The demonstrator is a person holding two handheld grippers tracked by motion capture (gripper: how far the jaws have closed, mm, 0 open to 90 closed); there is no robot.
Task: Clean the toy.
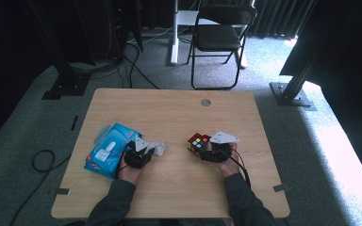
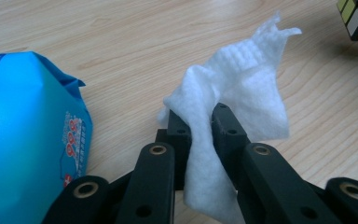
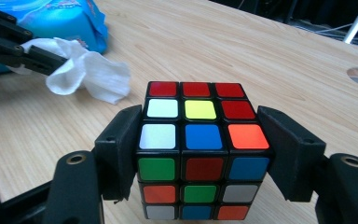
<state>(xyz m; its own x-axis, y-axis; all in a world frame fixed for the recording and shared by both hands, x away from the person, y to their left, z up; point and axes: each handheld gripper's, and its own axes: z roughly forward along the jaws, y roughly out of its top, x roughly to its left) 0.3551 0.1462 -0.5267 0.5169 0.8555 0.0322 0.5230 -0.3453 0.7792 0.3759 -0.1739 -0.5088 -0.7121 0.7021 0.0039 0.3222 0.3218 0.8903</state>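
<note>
White tissue [image 2: 235, 100], a crumpled wet wipe, is pinched between the left gripper's [image 2: 200, 122] fingers, its loose end fanning toward the upper right of the left gripper view and resting low over the pale wood worktop [image 1: 179, 188]. In the high view it sits just left of centre, beside the blue wipe packet [image 1: 107, 150] at the left. At centre right, the right gripper's [image 3: 200, 144] fingers are clamped on opposite sides of a colourful puzzle cube [image 3: 196, 149], which stands on the worktop.

To my eye, the thin wipe is caught by only a narrow fold, so it could slip free if dragged hard across the cube. The cube's smooth faces could also twist out of that grip under sideways rubbing.
</note>
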